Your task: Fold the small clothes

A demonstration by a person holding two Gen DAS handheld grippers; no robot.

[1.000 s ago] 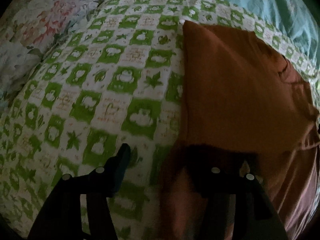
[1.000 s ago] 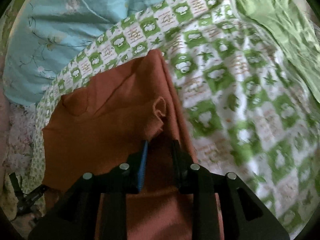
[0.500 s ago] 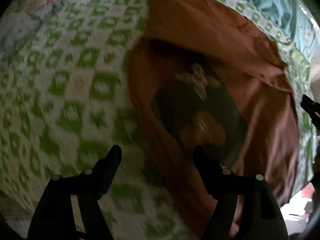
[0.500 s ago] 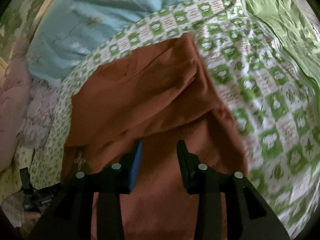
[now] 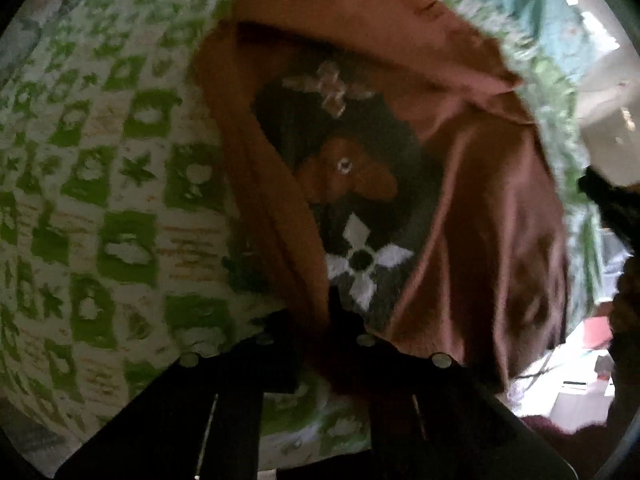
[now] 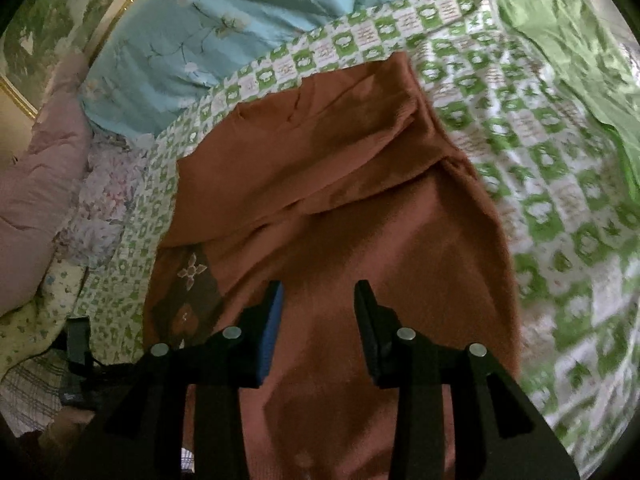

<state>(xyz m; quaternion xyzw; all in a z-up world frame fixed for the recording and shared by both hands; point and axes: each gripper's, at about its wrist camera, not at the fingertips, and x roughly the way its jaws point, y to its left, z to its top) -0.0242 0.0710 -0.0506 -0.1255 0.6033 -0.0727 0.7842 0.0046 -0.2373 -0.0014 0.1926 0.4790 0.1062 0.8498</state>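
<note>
A rust-orange garment (image 6: 332,184) lies on a green-and-white checked bedspread (image 6: 540,160). In the left wrist view the garment (image 5: 488,220) is lifted and bunched, showing a dark printed panel with white flower shapes (image 5: 362,260). My left gripper (image 5: 320,320) is shut on the garment's near edge, its fingertips buried in the cloth. My right gripper (image 6: 318,296) is open just above the garment's lower part, holding nothing. The other gripper shows as a dark shape at the right edge of the left wrist view (image 5: 612,208).
A light blue floral quilt (image 6: 208,28) lies at the head of the bed. A pink and floral bedding pile (image 6: 60,184) is on the left. A plain green cloth (image 6: 580,52) lies at the far right. The bed's edge and floor clutter (image 5: 580,380) show lower right.
My left gripper has closed on the garment's near edge and lifted it, exposing the printed panel. My right gripper has opened wider and drawn back toward the garment's lower part.
</note>
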